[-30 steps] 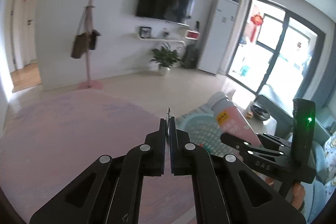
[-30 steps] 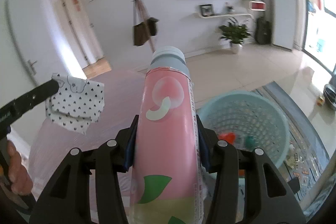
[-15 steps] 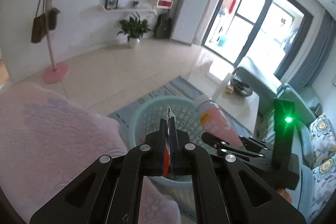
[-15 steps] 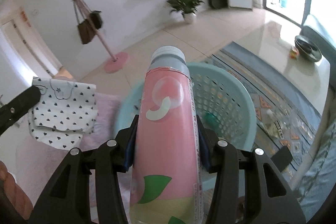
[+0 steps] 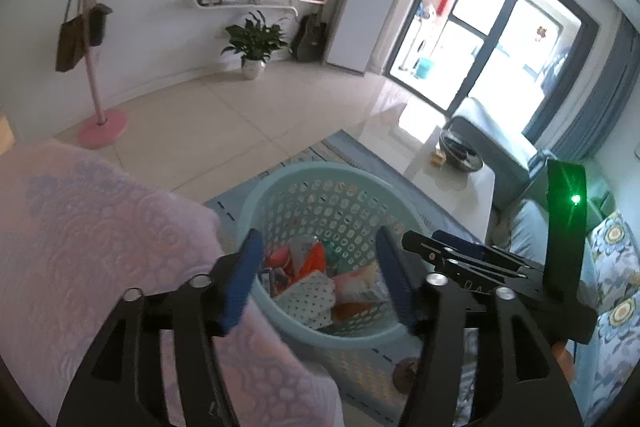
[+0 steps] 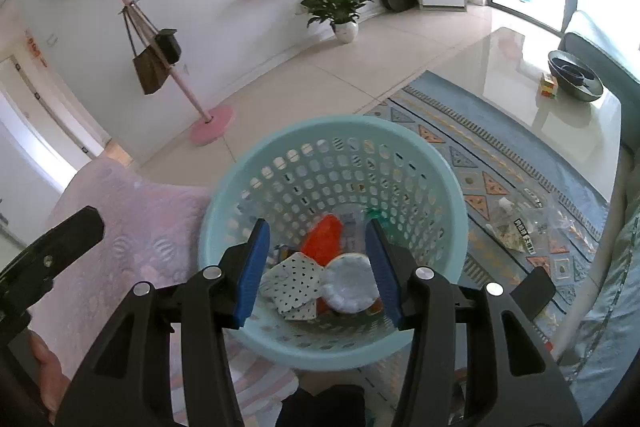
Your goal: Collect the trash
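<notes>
A light blue perforated basket (image 5: 320, 183) (image 6: 440, 187) stands on the rug below both grippers. Inside it lie the polka-dot paper (image 6: 294, 281) (image 5: 308, 293), the pink bottle, seen end-on by its pale cap (image 6: 350, 287) (image 5: 352, 285), and orange wrappers (image 6: 324, 239). My left gripper (image 5: 318, 277) is open and empty above the basket's near rim. My right gripper (image 6: 316, 267) is open and empty directly over the basket; its body shows at the right of the left wrist view (image 5: 472, 259).
A pink-covered surface (image 5: 80, 247) (image 6: 132, 227) borders the basket on the left. A clear bag of trash (image 6: 520, 223) lies on the patterned rug (image 6: 480, 155) to the right. A white coffee table (image 6: 540, 87) holds a dark bowl (image 6: 574, 75). A sofa (image 5: 608, 267) is at the right.
Both grippers moved over the basket and opened. The polka-dot paper left my left gripper and the pink bottle left my right gripper; both now lie in the basket.
</notes>
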The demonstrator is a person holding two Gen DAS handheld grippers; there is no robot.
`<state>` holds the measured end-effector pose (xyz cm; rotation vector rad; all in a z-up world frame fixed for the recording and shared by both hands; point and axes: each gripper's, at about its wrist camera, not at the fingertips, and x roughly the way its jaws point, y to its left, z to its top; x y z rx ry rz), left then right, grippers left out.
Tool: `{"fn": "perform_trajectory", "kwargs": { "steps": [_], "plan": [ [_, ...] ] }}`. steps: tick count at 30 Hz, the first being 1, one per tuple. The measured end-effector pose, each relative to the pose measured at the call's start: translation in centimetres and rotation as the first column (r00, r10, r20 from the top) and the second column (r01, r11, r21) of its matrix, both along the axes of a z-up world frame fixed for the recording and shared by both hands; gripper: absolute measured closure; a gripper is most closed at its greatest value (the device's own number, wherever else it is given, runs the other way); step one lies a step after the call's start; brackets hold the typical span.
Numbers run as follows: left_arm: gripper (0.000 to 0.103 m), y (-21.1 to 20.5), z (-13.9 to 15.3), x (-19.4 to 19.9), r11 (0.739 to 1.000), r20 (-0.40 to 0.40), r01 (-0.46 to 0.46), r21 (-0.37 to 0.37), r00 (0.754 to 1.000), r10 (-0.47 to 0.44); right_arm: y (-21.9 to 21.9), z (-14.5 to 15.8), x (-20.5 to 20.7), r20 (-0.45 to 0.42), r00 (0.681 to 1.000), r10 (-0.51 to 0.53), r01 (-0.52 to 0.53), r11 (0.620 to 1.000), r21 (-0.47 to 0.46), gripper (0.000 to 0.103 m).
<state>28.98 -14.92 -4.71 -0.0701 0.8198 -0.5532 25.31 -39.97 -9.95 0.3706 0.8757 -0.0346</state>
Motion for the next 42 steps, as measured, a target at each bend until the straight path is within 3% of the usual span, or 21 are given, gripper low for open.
{"fn": "perform_trajectory", "kwargs": {
  "steps": [6,11,13,15,19,20,21,23,25,29,32,35,42],
  "plan": [
    [0.023,3.3,1.9,-3.5,0.997,0.045,-0.061,-0.053,0.997,0.063,3.0,2.2,-1.5,0.043,0.997,0.061,-0.060,0.998,-0.028,0.051],
    [0.020,7.4,3.3,-6.3,0.988,0.091,-0.140,-0.072,0.985,0.146,5.1,5.0,-3.5,0.112,0.990,0.081,-0.072,0.994,-0.077,0.049],
    [0.019,8.6,3.6,-7.3,0.980,0.109,-0.184,-0.074,0.975,0.191,5.9,6.2,-4.8,0.175,0.981,0.084,-0.071,0.994,-0.078,0.043],
    [0.018,9.8,3.7,-9.1,0.966,0.169,-0.254,-0.053,0.951,0.260,6.5,7.0,-6.2,0.239,0.968,0.072,-0.057,0.996,-0.070,0.030],
    [0.015,11.0,3.2,-11.9,0.934,0.257,-0.357,-0.016,0.901,0.349,8.7,7.4,-9.1,0.326,0.943,0.067,-0.024,0.991,-0.134,0.028],
    [0.015,11.1,3.0,-12.6,0.920,0.289,-0.391,0.006,0.882,0.373,9.2,7.4,-9.6,0.336,0.939,0.071,-0.026,0.990,-0.135,0.028],
    [0.015,11.2,2.8,-13.6,0.889,0.348,-0.457,0.038,0.840,0.417,9.7,7.3,-10.0,0.344,0.936,0.075,-0.030,0.990,-0.135,0.028],
    [0.013,11.7,2.8,-14.9,0.856,0.374,-0.517,0.024,0.798,0.472,10.7,7.4,-10.6,0.361,0.929,0.077,-0.021,0.988,-0.156,0.028],
    [0.013,12.7,2.4,-15.9,0.851,0.350,-0.524,-0.042,0.790,0.504,11.8,7.7,-11.1,0.383,0.920,0.086,-0.013,0.982,-0.189,0.028],
    [0.013,13.3,1.9,-16.9,0.831,0.378,-0.553,-0.060,0.758,0.531,13.5,8.0,-12.1,0.417,0.903,0.102,-0.003,0.973,-0.230,0.028],
    [0.013,13.2,2.2,-17.3,0.840,0.391,-0.533,-0.096,0.756,0.524,14.1,8.0,-12.9,0.448,0.891,0.067,0.050,0.968,-0.245,0.028],
    [0.013,12.5,2.2,-16.8,0.837,0.412,-0.546,-0.044,0.753,0.513,14.5,8.0,-13.0,0.451,0.891,0.061,0.058,0.967,-0.247,0.028],
    [0.013,12.7,1.8,-16.8,0.847,0.402,-0.530,-0.037,0.768,0.498,14.7,7.9,-12.9,0.444,0.894,0.060,0.060,0.966,-0.252,0.028]
  ]
}}
